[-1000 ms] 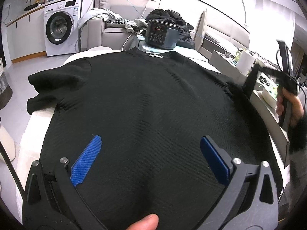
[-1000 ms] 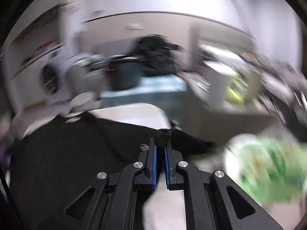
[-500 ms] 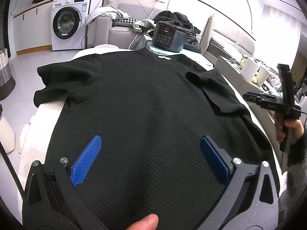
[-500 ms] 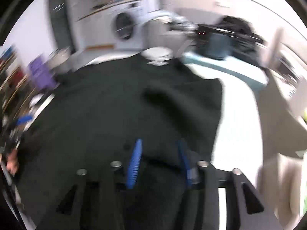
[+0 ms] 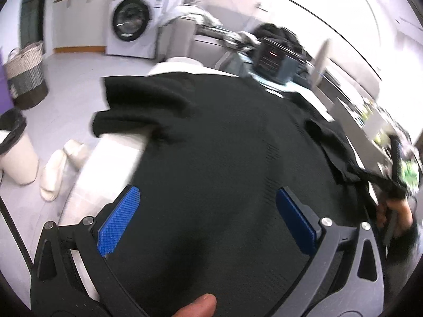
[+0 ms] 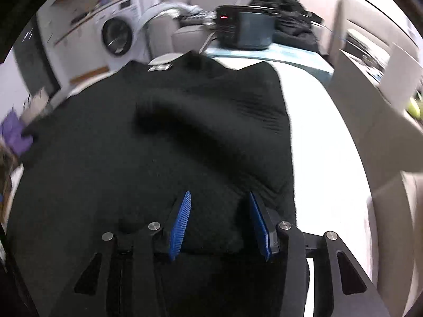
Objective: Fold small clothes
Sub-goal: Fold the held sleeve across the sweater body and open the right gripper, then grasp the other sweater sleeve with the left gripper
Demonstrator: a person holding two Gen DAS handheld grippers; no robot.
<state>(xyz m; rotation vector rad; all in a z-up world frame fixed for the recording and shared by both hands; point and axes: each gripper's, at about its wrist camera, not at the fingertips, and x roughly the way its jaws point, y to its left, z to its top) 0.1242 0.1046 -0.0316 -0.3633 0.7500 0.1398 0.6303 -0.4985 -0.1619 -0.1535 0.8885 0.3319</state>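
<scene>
A black short-sleeved shirt (image 5: pixel 224 132) lies spread flat on a white table (image 5: pixel 113 153). Its left sleeve (image 5: pixel 142 105) hangs past the table's edge. The right sleeve (image 6: pixel 190 124) lies folded inward over the body. My left gripper (image 5: pixel 207 192) hovers wide open over the shirt's lower part, nothing between its blue pads. My right gripper (image 6: pixel 219 193) stands partly open low over the shirt's (image 6: pixel 105 145) right side, near the hem edge; the cloth lies under the pads, not pinched. The hand (image 5: pixel 396 211) holding it shows at the right edge of the left wrist view.
Bare white table (image 6: pixel 322 132) runs along the shirt's right. A dark cooker (image 6: pixel 243 26) stands beyond the collar. On the floor to the left are a woven basket (image 5: pixel 26 74), a bin (image 5: pixel 13 142) and slippers (image 5: pixel 58 169). A washing machine (image 5: pixel 132 23) stands behind.
The right gripper went from shut on the sleeve to open, leaving the sleeve folded over the shirt, and sank toward the shirt's right edge. The left gripper shifted left, still open.
</scene>
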